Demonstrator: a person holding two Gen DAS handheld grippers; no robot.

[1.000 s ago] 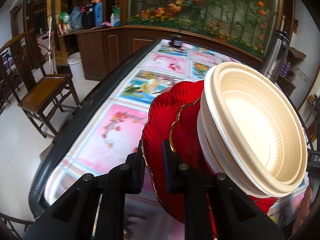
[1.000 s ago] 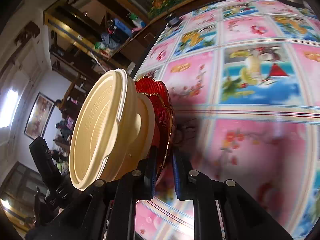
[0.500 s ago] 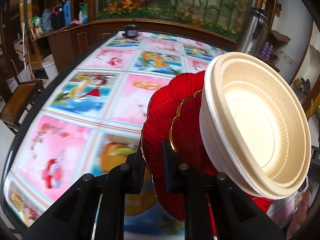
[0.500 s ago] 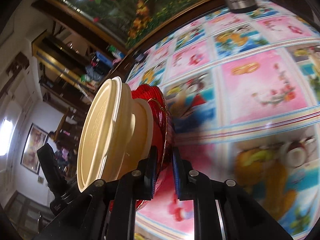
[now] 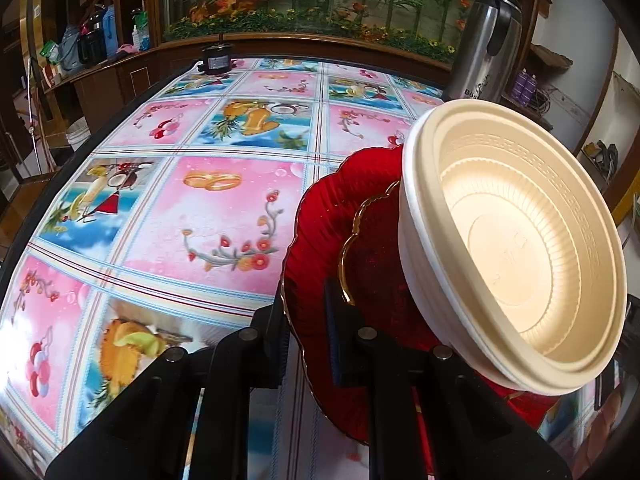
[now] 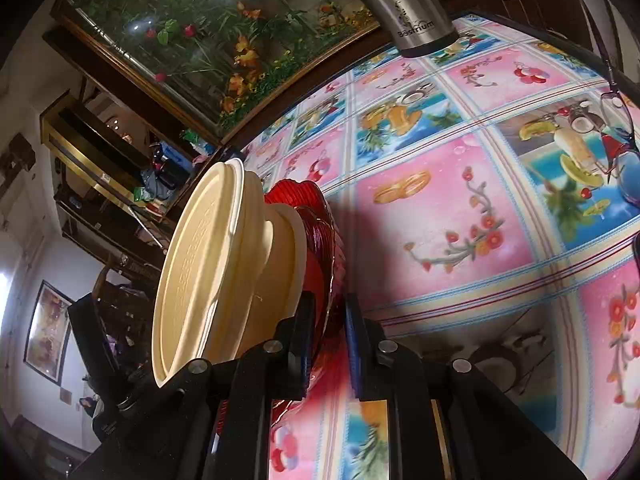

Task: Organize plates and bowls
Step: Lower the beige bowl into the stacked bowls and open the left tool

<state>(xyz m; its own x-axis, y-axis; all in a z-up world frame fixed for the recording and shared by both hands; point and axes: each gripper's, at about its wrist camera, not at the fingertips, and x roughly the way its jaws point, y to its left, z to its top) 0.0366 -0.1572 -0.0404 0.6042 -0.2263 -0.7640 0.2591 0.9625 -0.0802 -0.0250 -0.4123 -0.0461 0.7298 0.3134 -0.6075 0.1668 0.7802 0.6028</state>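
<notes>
A stack of red scalloped plates (image 5: 320, 240) with gold rims is held tilted above the table, with nested cream bowls (image 5: 520, 248) resting in it. My left gripper (image 5: 306, 320) is shut on the near rim of the red plates. In the right wrist view the same red plates (image 6: 320, 232) and cream bowls (image 6: 208, 264) appear edge-on, and my right gripper (image 6: 328, 320) is shut on the opposite rim. The bowls' open side faces the left wrist camera.
The table (image 5: 208, 184) has a glossy cloth of pink and blue picture squares. A steel thermos jug (image 5: 488, 48) stands at the far right, a small black object (image 5: 216, 60) at the far edge. Eyeglasses (image 6: 620, 132) lie near the right edge.
Both grippers have carried the stack sideways from the table's left edge to over its middle. The thermos now looms closer. The grips on the plates are unchanged.
</notes>
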